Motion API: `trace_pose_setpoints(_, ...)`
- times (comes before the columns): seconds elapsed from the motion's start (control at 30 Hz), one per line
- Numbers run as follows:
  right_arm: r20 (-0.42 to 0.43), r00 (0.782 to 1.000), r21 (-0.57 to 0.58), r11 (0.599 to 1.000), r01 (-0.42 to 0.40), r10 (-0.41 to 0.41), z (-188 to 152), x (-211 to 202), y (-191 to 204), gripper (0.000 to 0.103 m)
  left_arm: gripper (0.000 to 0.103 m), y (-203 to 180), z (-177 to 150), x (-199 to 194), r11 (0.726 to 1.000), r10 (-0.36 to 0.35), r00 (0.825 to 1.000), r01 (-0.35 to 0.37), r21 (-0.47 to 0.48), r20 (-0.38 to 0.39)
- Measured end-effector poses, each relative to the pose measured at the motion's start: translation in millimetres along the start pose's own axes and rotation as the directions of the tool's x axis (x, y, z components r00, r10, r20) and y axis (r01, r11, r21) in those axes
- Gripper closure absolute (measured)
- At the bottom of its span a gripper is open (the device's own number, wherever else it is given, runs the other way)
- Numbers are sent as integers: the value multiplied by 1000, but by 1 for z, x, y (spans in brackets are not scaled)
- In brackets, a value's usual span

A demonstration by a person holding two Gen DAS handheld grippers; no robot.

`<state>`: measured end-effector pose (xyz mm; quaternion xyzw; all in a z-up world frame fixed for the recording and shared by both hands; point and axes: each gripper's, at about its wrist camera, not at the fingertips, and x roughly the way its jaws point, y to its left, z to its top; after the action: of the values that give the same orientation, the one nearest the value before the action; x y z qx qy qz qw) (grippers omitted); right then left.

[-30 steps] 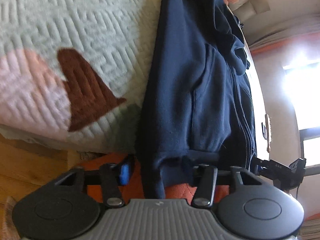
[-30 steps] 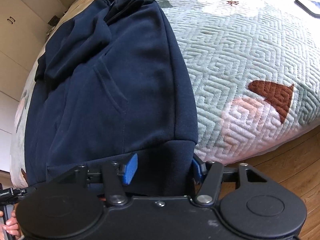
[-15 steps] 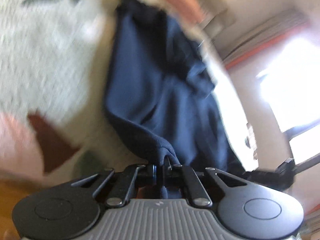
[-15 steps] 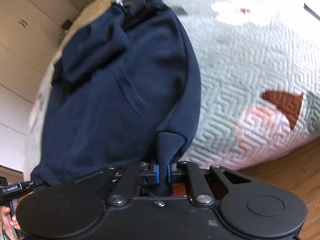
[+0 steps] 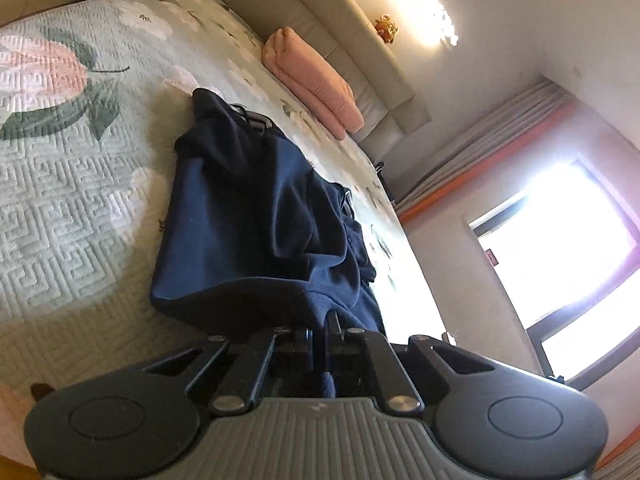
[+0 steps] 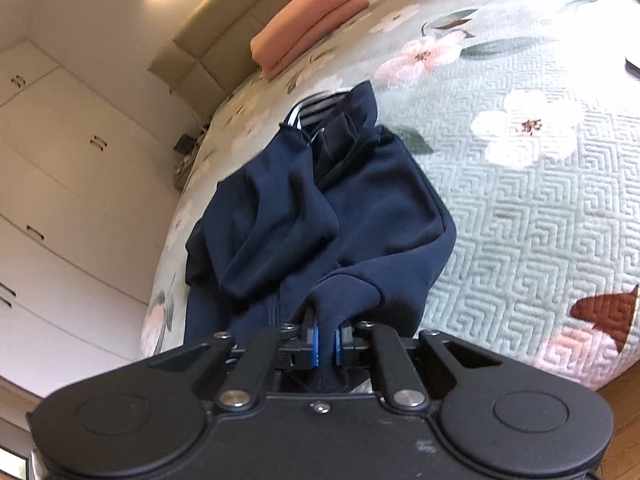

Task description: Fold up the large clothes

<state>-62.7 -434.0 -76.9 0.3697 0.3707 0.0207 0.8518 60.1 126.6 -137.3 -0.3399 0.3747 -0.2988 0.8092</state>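
both claws, the left gripper (image 5: 319, 334) and the right gripper (image 6: 326, 338), have snapped together on the bottom edge of the dark blue hoodie (image 5: 256, 216) on the bed (image 5: 72, 184) and lifted it, so folding it over comes next.

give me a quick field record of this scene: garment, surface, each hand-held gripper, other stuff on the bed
garment: navy sweatshirt, hem end lifted off the bed
surface: quilted floral bedspread
left hand-held gripper: shut on the sweatshirt hem
right hand-held gripper: shut on the sweatshirt hem
other: folded pink garment near the headboard
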Motion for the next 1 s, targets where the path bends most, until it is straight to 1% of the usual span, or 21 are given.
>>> trace_pose_setpoints(0.1,1,1000,22,1000,-14,14,4,-1,-2,92,97,0,5,1,1000,-8,1000,8,-4,-2)
trace_pose_setpoints(0.17,-5,1000,-1,1000,-5,5,5,3,3,92,97,-3,10,3,1000,-10,1000,10,18,-7)
trace_pose_setpoints(0.23,-6,1000,-5,1000,-12,12,7,6,6,92,97,-6,14,7,1000,-15,1000,15,26,-5)
trace_pose_setpoints(0.33,12,999,-26,999,-30,30,21,15,19,92,97,-11,29,14,999,-30,999,29,41,20)
trace_pose_setpoints(0.4,28,999,-53,998,-35,37,39,23,32,92,97,-17,46,20,997,-37,998,34,67,44)
trace_pose_setpoints(0.47,55,998,-81,996,-24,28,61,35,46,92,97,-26,70,30,994,-27,997,18,109,75)
trace_pose_setpoints(0.57,114,993,-120,993,1,13,106,57,67,92,97,-40,116,52,985,-29,992,7,172,121)
trace_pose_setpoints(0.67,162,987,-120,993,4,16,156,86,81,92,97,-47,163,80,981,-22,983,-13,195,180)
trace_pose_setpoints(0.77,209,978,-112,993,32,-8,201,123,94,92,97,-44,208,120,976,25,973,-74,206,230)
trace_pose_setpoints(0.83,236,970,-105,991,83,-56,229,154,100,92,97,-39,233,152,968,74,966,-130,216,248)
trace_pose_setpoints(0.9,240,966,-98,988,123,-96,250,192,102,93,92,-28,254,191,958,140,960,-194,212,244)
trace_pose_setpoints(0.93,236,963,-105,981,161,-132,258,215,100,92,90,-21,260,207,950,177,956,-228,211,236)
trace_pose_setpoints(0.97,228,961,-108,977,186,-158,260,233,96,92,84,-11,264,227,946,208,956,-250,207,205)
trace_pose_setpoints(1.0,211,958,-109,969,222,-196,261,252,90,90,79,-1,266,241,941,237,956,-270,204,173)
